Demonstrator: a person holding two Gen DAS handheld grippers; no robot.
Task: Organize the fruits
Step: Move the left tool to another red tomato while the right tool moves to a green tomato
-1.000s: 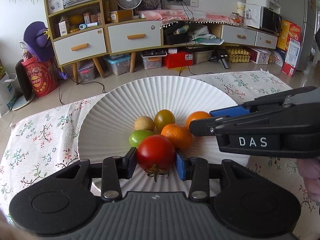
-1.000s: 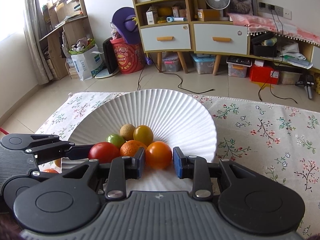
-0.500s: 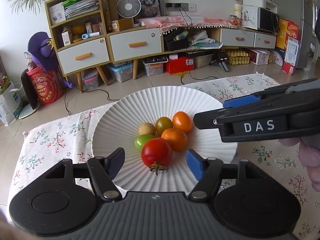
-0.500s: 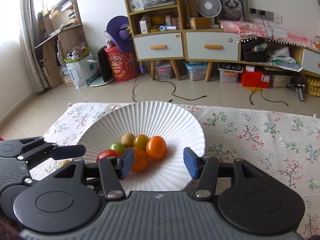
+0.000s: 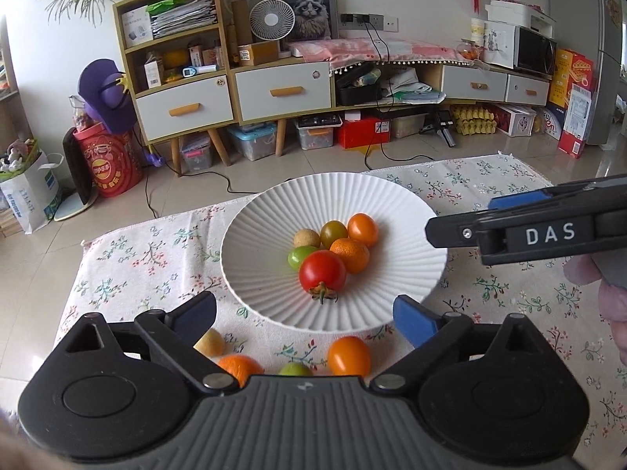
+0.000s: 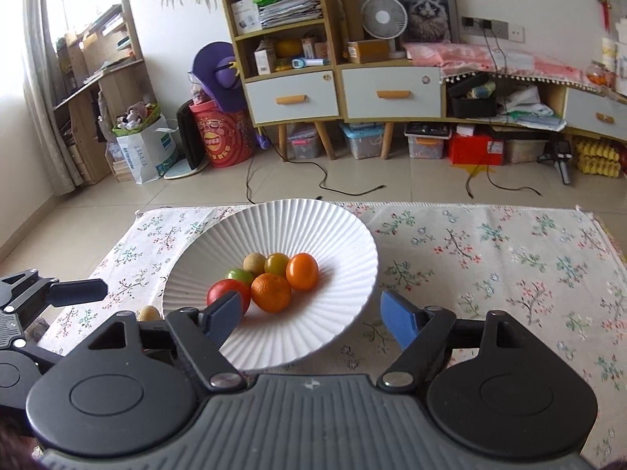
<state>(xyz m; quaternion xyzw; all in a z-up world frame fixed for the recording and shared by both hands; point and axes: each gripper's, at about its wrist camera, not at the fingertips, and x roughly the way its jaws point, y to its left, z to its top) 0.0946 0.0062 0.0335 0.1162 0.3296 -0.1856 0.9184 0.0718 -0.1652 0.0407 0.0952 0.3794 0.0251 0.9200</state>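
A wide white ribbed ceramic plate (image 5: pixel 392 196) sits on a floral-print cloth (image 5: pixel 129 258) and holds six small fruits bunched near its centre: a round red tomato with a green calyx (image 5: pixel 322 273) nearest the camera, a dimpled orange mandarin (image 5: pixel 350 254) touching it on the right, a small green fruit (image 5: pixel 301 256) on the left, and behind these a tan round fruit (image 5: pixel 307 237), an olive-yellow tomato (image 5: pixel 333 234) and a smooth orange tomato (image 5: pixel 363 229). Four more fruits lie on the cloth just in front of the plate, close under the left gripper (image 5: pixel 305 318): a pale yellow fruit (image 5: pixel 210 342), a second mandarin (image 5: pixel 240 367), a green fruit (image 5: pixel 296 369) partly hidden by the gripper body, and an orange tomato (image 5: pixel 348 355). The left gripper's jaws stand wide apart and hold nothing; the right gripper (image 6: pixel 308 313), seen from its own camera, is likewise spread and empty, hovering at the plate's near rim. The loose fruits are judged light, round and prone to roll. The tomatoes look smooth, thin-skinned and easily bruised, so a gentle pinch across the widest part, pads on opposite sides, seems best. The mandarins' pitted rind should offer more grip and tolerate firmer pressure. Each fruit would be set down low in the plate, since a drop could scatter the cluster.
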